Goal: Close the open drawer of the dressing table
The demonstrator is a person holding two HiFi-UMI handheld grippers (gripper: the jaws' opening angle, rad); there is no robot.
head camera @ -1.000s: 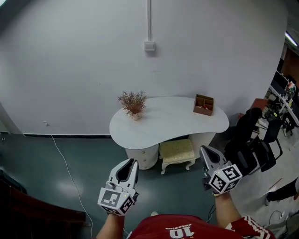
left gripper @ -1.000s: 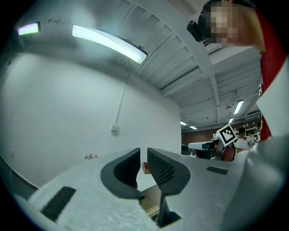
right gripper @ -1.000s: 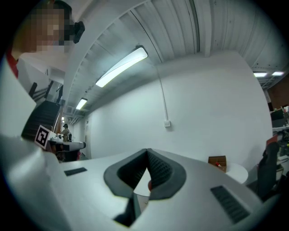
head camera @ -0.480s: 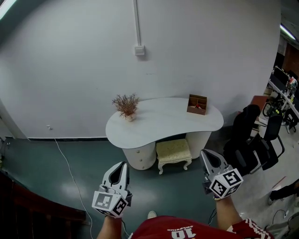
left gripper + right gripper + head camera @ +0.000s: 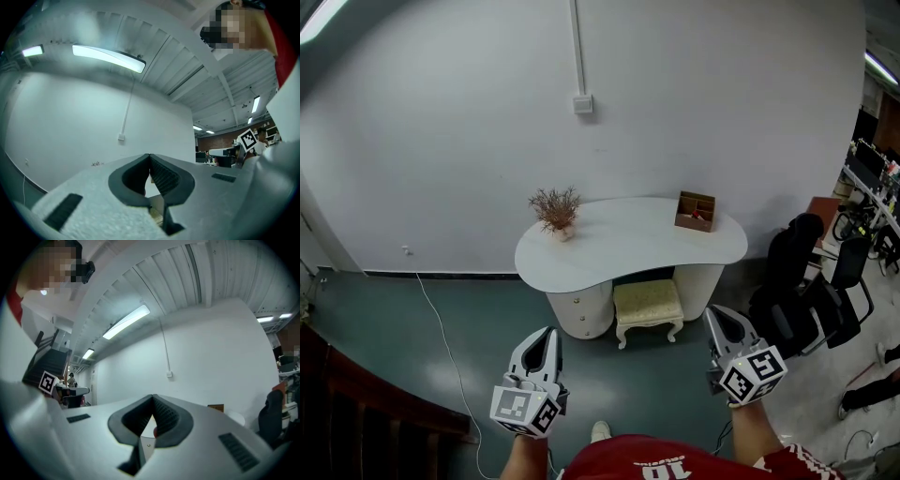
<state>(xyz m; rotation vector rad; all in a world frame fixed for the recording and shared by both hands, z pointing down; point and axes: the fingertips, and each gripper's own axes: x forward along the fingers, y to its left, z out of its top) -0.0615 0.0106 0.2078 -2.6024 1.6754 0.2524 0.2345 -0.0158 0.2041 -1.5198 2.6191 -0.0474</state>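
Observation:
The white kidney-shaped dressing table [image 5: 628, 246] stands against the wall, well ahead of both grippers. Its left drawer pedestal [image 5: 578, 309] shows small knobs; from here I cannot tell which drawer is open. My left gripper [image 5: 547, 334] hangs low in the head view, pointing at the table, shut, with nothing between its jaws after just closing. In the left gripper view, the left gripper [image 5: 149, 155] shows its tips meeting. My right gripper [image 5: 717, 315] is also shut and empty, to the right of the stool. The right gripper view shows the right gripper [image 5: 153, 397] with tips touching.
A padded stool [image 5: 648, 305] sits under the table. On top are a dried plant in a pot [image 5: 555, 211] and a wooden box [image 5: 695, 211]. Black office chairs [image 5: 797, 281] crowd the right. A white cable [image 5: 441, 319] runs over the floor, and a dark railing [image 5: 356, 412] is at the left.
The left gripper's jaws have closed and it sits lower and further left in the head view. Both grippers and the view have shifted slightly relative to the table.

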